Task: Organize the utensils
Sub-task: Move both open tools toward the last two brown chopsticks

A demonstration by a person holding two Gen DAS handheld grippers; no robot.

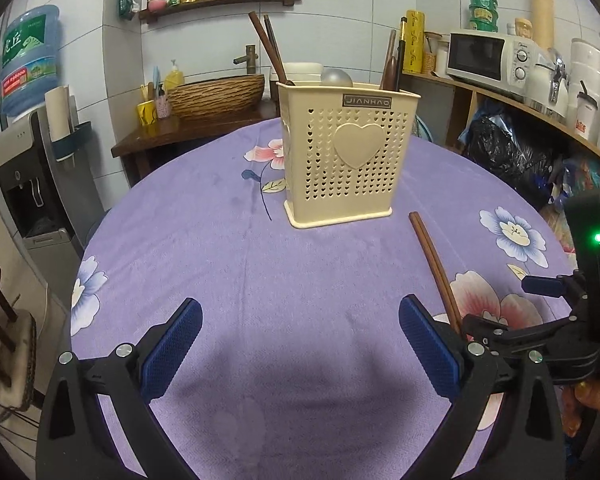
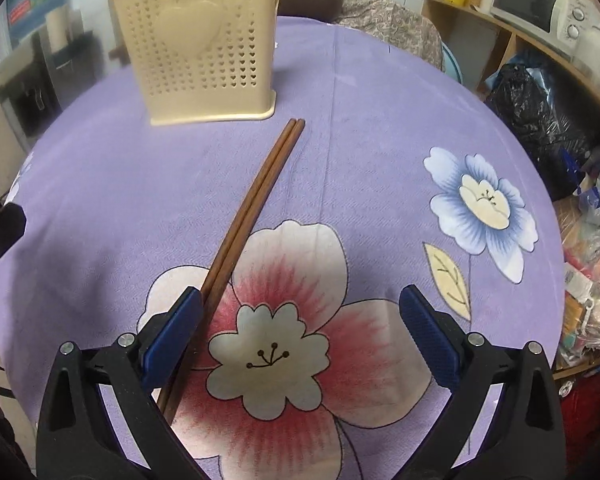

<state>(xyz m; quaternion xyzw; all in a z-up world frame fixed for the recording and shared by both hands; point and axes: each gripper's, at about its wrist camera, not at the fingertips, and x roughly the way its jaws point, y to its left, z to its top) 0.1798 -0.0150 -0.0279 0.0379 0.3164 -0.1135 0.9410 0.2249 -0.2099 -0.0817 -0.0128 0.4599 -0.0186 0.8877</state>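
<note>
A round worktop (image 1: 228, 280) draped in a purple floral cloth holds a cream plastic utensil caddy (image 1: 346, 152), perforated with tiny hearts. The caddy already has several dark wooden utensils standing in it.

One pair of brown wooden chopsticks (image 2: 256, 200) lies flat on the cloth, side by side. Its far ends stop just in front of the caddy's near right corner, and it runs away from the caddy toward the camera.

The right claw (image 2: 300, 332) hangs over the near end of the pair, angled steeply down, its blue pads spread wide and holding nothing. The chopsticks pass just beside the inner face of its left pad (image 2: 172, 332), well off the middle of the gap.

The left claw (image 1: 300, 344) is also wide open and empty, tilted gently down over bare cloth nearer the camera than the caddy.

Risks, as a judgement: closing from this offset could let the left pad nudge the pair sideways, roll the two sticks apart or catch only one. A grip so near the end would leave the long sticks free to swing and knock the light caddy. Pressing down could also snag the soft cloth.
</note>
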